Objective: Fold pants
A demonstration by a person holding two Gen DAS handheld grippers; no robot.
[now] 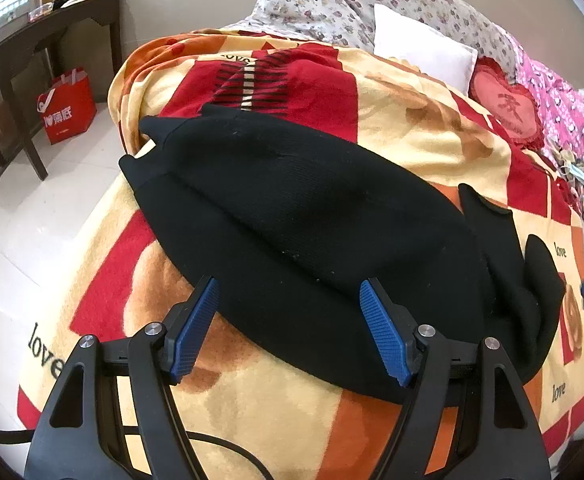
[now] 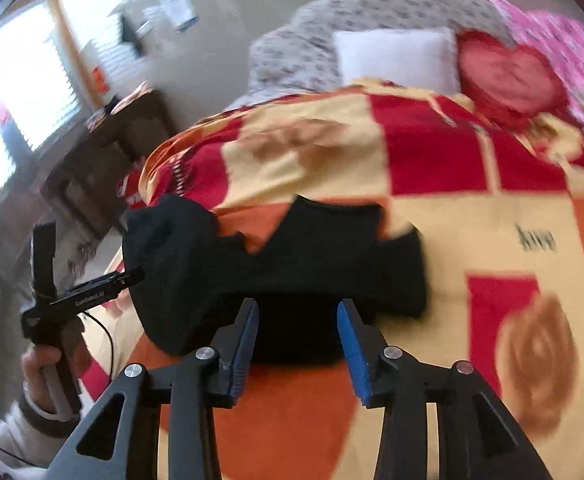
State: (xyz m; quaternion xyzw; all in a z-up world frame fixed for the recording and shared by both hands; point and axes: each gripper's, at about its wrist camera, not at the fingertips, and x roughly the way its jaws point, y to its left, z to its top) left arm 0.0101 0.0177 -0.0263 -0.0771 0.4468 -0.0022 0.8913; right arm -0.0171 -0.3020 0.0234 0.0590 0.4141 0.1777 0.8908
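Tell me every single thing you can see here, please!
black knit pants: one, black, lying along the blanket
fleece blanket: one, red, yellow and orange, covering the bed
square white pillow: one, white, at the bed's head
heart-shaped cushion: one, red, beside the white pillow
floral quilt: one, grey flowered, behind the pillow
pink printed cloth: one, pink, bed's far right
paper shopping bag: one, red, on the floor
dark wooden table: one, brown, by the window
left gripper: open, over the pants
right gripper: open, at the pants' edge
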